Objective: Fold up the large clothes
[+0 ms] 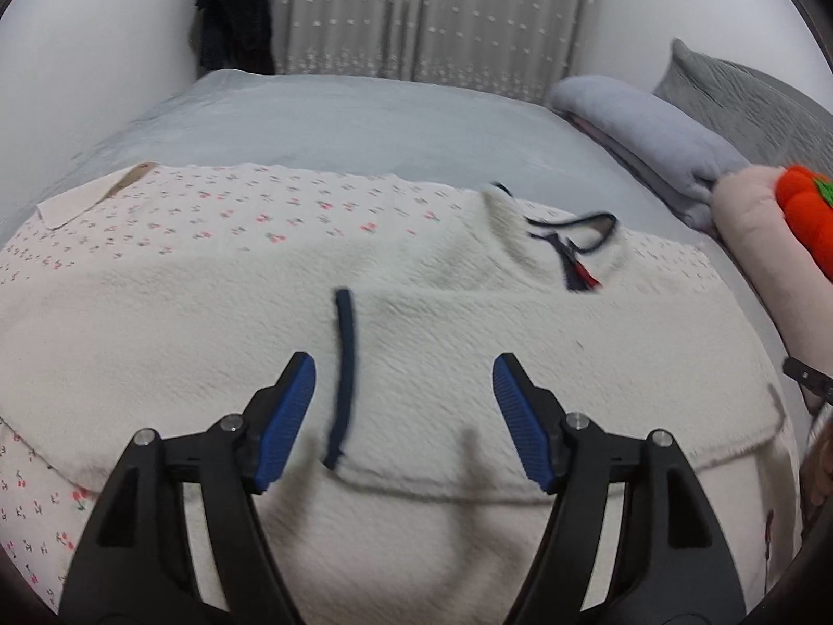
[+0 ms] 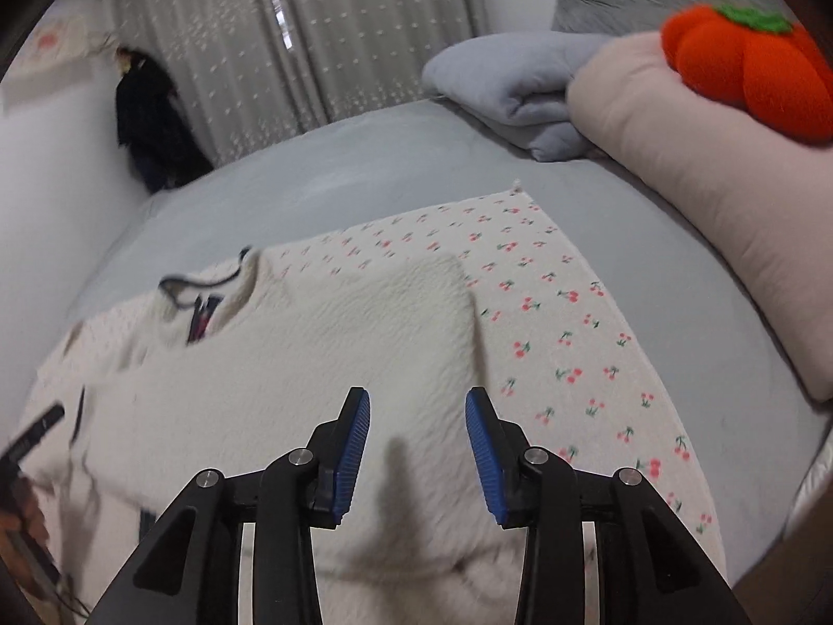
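Observation:
A cream fleece garment point(image 1: 416, 344) with navy trim lies spread on a cherry-print cloth point(image 1: 234, 203) over the grey bed. Its neck opening with a navy edge point(image 1: 572, 239) faces the far side. A navy-edged cuff point(image 1: 343, 380) lies folded across the body. My left gripper point(image 1: 403, 380) hovers just above the fleece, open, with the navy cuff edge between its blue pads point(image 1: 291, 411) but not pressed. In the right wrist view the same garment point(image 2: 312, 364) fills the middle, and my right gripper point(image 2: 417, 406) is open above it with nothing between the fingers.
A folded grey blanket point(image 1: 651, 135), a pink cushion point(image 2: 703, 166) and an orange plush pumpkin point(image 2: 744, 78) lie along the bed's right side. A grey pillow point(image 1: 744, 94) stands behind them. Curtains point(image 1: 432, 10) and a dark hanging garment point(image 1: 234, 10) are beyond the bed.

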A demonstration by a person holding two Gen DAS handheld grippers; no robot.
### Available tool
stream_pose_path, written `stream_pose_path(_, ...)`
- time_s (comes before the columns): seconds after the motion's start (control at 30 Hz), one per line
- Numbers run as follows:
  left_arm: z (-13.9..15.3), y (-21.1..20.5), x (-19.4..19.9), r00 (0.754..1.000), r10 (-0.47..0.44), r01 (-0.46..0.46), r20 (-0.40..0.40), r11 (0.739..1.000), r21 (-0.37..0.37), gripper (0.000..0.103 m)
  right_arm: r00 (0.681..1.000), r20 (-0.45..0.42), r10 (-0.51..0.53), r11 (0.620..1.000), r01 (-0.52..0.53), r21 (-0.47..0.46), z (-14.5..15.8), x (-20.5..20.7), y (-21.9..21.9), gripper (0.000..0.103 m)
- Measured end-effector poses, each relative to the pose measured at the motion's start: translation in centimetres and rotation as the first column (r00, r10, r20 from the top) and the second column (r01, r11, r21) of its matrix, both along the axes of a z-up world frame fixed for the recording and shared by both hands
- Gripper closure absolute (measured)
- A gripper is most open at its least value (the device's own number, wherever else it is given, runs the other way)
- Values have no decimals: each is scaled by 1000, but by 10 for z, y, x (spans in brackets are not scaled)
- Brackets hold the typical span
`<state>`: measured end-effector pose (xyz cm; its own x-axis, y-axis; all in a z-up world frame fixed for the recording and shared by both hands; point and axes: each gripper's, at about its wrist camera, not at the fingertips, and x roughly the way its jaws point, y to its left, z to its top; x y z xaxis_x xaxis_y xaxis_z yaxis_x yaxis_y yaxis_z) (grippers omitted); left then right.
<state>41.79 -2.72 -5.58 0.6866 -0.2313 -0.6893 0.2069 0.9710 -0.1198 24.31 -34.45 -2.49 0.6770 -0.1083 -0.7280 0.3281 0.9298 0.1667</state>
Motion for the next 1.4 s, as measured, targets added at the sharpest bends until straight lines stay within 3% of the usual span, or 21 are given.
stream_pose_path(0.17, -42, -19, -3, 997, -43, 50, -67, 993, 105, 31, 996, -79, 42, 997, -48, -68, -27, -2, 25, 63)
stream_pose_path(0.23, -57, -13, 1, 996, -40, 48, -85, 995, 83, 22, 990, -135, 36, 996, -47, -79, -48, 1, 23, 64)
stream_pose_path(0.27, -58, -9, 4, 994, -15, 23, -105, 997, 74, 12, 987, -151, 44, 994, -59, -96, -59, 3, 24, 64)
stream_pose_path(0.37, -63, 2, 10, 988, -20, 19, -152, 1000, -5, 9, 988, -151, 32, 984, -58, -169, -63, 4, 33, 62)
stream_pose_path(0.47, -63, -4, 10, 986, -38, 41, -161, 999, 17, 1, 988, -151, 17, 982, -44, -182, -58, 2, 36, 62)
stream_pose_path(0.53, -60, -5, 10, 984, -34, 40, -177, 999, 32, 2, 988, -151, 12, 986, -37, -163, -49, -5, 38, 56)
stream_pose_path(0.6, -51, -1, 9, 981, -33, 37, -191, 999, 18, 2, 987, -158, 29, 991, -48, -121, -38, -11, 41, 38)
stream_pose_path(0.73, -17, 31, -11, 987, 36, -52, -155, 994, -101, 2, 985, -141, 99, 992, -108, -63, -2, -32, 60, 27)
stream_pose_path(0.9, 13, 82, -39, 968, 202, -211, -150, 976, -48, 2, 989, -131, 73, 997, -77, -27, 34, -57, 80, 19)
stream_pose_path(1.03, 19, 131, -58, 923, 352, -358, -155, 934, -13, 2, 993, -107, 49, 999, -47, 25, 46, -71, 94, 17)
stream_pose_path(1.2, -6, 193, -69, 854, 485, -511, -186, 849, -133, 2, 986, -146, 77, 997, -78, -2, 32, -74, 113, 16)
stream_pose_path(1.4, -42, 239, -62, 782, 561, -611, -271, 775, -159, 2, 976, -209, 58, 998, -56, 20, 5, -70, 111, 16)
